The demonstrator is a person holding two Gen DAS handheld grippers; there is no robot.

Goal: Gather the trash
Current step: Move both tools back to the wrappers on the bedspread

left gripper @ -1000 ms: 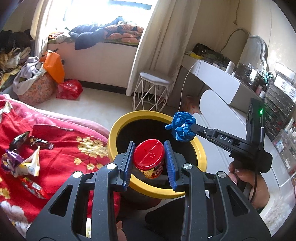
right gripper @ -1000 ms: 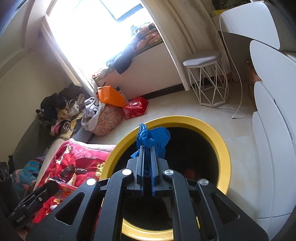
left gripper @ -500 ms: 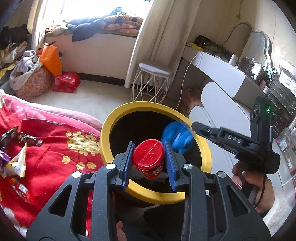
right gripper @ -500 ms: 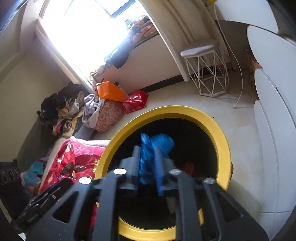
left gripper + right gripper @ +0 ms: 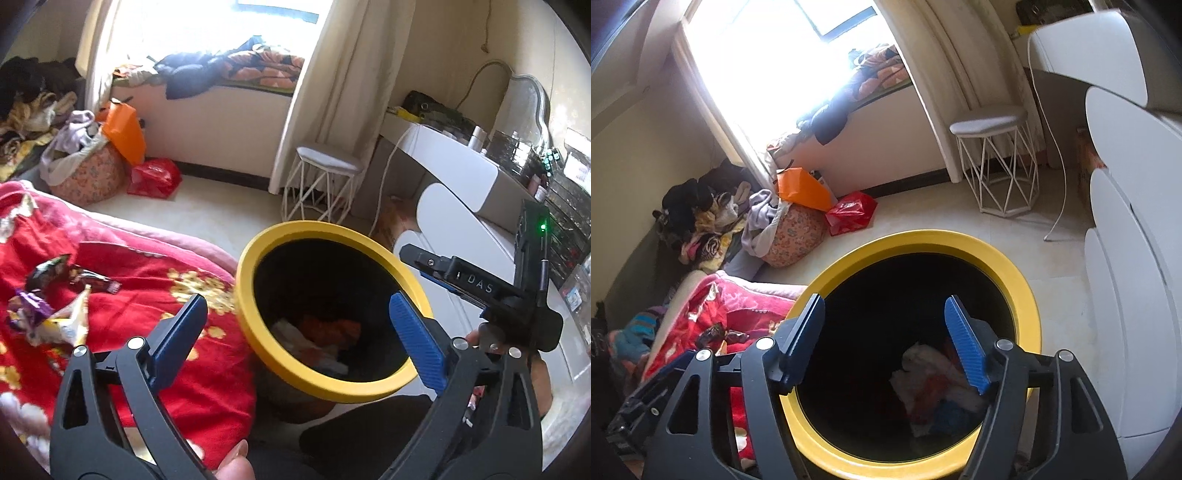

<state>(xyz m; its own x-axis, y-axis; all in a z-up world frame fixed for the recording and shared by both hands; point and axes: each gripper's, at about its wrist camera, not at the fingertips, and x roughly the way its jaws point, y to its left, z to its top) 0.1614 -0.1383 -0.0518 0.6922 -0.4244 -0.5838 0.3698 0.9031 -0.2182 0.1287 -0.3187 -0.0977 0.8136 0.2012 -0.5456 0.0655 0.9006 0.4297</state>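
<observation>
Over the yellow-rimmed trash bin (image 5: 1030, 306): both grippers spread wide, nothing between the blue pads.

- R gripper (image 5: 884, 341) points straight down into the bin mouth, jaws wide apart, empty.
- L gripper (image 5: 295, 334) sits at the bin's near rim w/ one pad toward the red floral blanket (image 5: 155, 295), also wide, empty.
- Bin contents (image 5: 934, 384): white, red/orange and blue scraps at the bottom; can't ID single items in the dark.
- Remaining trash: snack wrappers (image 5: 55, 306) on the blanket, well left of the bin, loose pile w/ a purple one, a whitish/yellow one, a dark one.

Step, imo: drop-off looks done on both sides, next is fetch.

Next move needs:
- swing L gripper left toward the wrappers, it's the nearer one
- come in low, pads astride one wrapper, close on a crumpled ridge, not a flat edge
- blanket is soft, so risk of pinching fabric w/ the foil. Lift slow and check
- R gripper should clear the bin mouth so the return path is free
</observation>
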